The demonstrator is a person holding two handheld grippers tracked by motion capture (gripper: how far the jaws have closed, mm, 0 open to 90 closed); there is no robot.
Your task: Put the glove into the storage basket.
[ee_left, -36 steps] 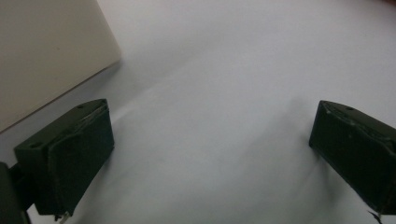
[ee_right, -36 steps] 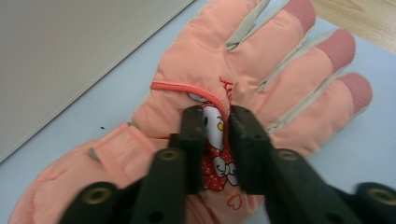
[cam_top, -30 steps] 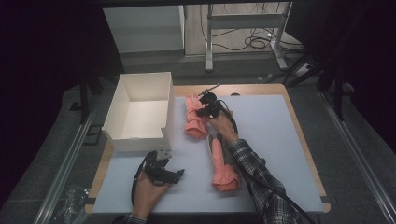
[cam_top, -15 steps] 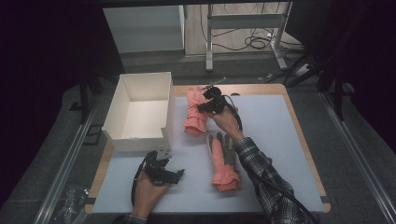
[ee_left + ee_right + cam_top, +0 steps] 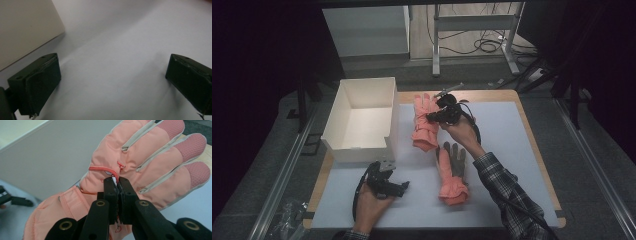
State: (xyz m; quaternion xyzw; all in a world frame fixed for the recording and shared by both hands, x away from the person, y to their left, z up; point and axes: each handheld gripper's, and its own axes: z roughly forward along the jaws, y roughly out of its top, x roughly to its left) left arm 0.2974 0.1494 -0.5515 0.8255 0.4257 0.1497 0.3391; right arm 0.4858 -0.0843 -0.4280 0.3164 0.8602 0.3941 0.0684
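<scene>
White box (image 5: 362, 120) sits far left on the table (image 5: 512, 150), open side up. Left claw (image 5: 387, 184) rests near left on the bare mat, released, jaws wide apart, nothing between them. Far glove (image 5: 424, 122) lies just right of the box, long axis near-to-far, fingers pointing far. Right claw (image 5: 117, 195) is clenched on a pinch of that glove's back fabric, by the small red zipper; right hand (image 5: 459, 131) reaches in from the near right. Second glove (image 5: 452, 172) lies nearer, untouched. Likely move: lift left into box.
</scene>
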